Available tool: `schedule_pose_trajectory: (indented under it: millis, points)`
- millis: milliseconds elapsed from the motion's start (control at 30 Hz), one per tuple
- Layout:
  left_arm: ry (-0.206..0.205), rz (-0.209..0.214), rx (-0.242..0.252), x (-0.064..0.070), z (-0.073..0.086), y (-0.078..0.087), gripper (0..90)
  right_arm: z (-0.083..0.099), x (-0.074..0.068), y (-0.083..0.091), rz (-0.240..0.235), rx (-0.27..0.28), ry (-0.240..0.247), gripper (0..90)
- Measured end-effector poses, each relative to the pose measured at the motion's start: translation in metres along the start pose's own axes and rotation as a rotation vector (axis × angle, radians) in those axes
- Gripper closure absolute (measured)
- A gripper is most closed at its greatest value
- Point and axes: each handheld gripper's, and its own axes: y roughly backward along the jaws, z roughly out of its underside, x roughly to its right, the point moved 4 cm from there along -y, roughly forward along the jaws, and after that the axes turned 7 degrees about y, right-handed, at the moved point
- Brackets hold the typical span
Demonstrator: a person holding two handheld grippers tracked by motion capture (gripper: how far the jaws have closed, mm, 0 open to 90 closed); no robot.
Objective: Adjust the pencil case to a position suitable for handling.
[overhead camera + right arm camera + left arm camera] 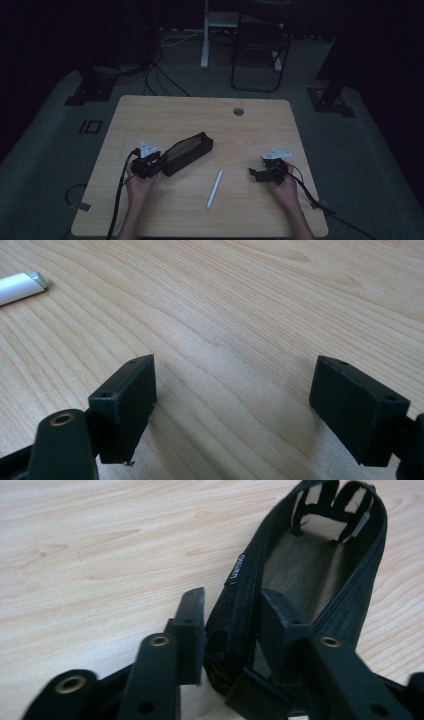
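Pencil case (187, 152), black and unzipped with its mouth open, lies slantwise on the left half of the table (250, 135), its near end at the left gripper (150, 164). In the left gripper view one jaw sits inside the open mouth and the other outside, pinching the case's side wall (235, 630) between them. On the table's right side the right gripper (257, 173) rests low over bare wood, its jaws spread wide with nothing between them. A white pen (214, 189) lies between the two grippers, just beside neither, nearer the front edge; its tip (35, 279) shows at the right gripper view's upper left.
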Motion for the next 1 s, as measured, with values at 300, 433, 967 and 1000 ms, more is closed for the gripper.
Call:
schedule_pose_trajectory:
  millis: [300, 433, 967, 1000]
  points:
    - [-0.076, 0.095, -0.004, 0.003, 0.001, -0.001, 73.2, 0.000, 0.000, 0.000, 0.000, 0.000, 0.000, 19.0]
    - [-0.132, 0.128, -0.010, 0.011, 0.002, -0.001, 73.6, 0.000, 0.000, 0.000, 0.000, 0.000, 0.000, 19.1]
    - [-0.221, 0.128, -0.023, 0.022, -0.009, -0.015, 72.7, 0.000, 0.000, 0.000, 0.000, 0.000, 0.000, 19.0]
    - [-0.220, 0.129, -0.022, 0.022, -0.010, -0.015, 72.1, 0.000, 0.000, 0.000, 0.000, 0.000, 0.000, 19.1]
